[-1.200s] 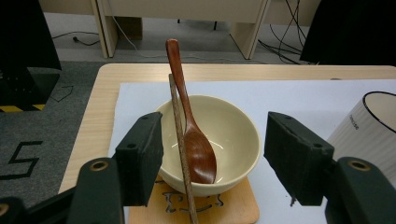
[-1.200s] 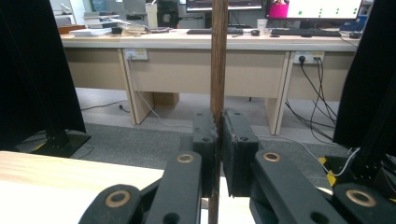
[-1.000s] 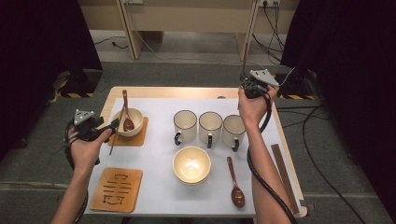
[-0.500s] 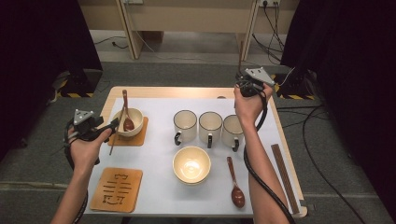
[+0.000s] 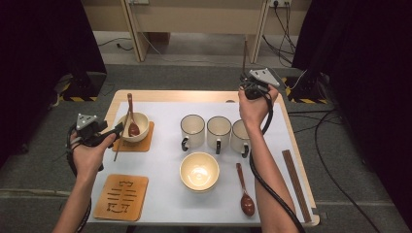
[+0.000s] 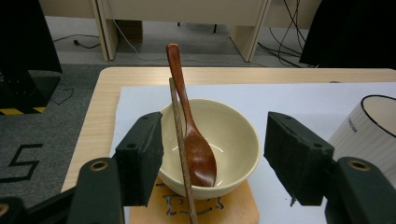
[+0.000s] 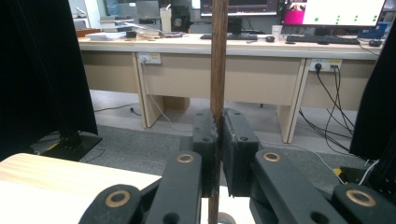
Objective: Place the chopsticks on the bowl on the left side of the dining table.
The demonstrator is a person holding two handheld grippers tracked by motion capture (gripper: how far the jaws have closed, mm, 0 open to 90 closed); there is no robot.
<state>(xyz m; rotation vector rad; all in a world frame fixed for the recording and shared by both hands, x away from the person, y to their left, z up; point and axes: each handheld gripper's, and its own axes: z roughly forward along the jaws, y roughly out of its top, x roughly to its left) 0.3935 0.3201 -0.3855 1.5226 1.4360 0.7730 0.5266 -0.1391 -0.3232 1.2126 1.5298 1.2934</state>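
1. Rising a little since a second ago, the right gripper [image 5: 248, 89] is pinching a chopstick [image 7: 218, 70] upright above the table's [image 5: 160, 204] far edge.
2. Left gripper [image 6: 212, 154] is hovering wide at the bowl [image 6: 233, 140], another chopstick [image 6: 180, 140] leaning there beside the spoon [image 6: 196, 149].

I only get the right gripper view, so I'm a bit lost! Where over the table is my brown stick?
Observer: Your right hand-held gripper holds the stick upright above the table's far edge, beyond three mugs.
Operator: Is there another stick like it?
Observer: Yes, a second stick leans on a bowl at the left, beside a spoon.
Operator: What's my other hand doing?
Observer: The left hand-held gripper is open, facing that bowl.
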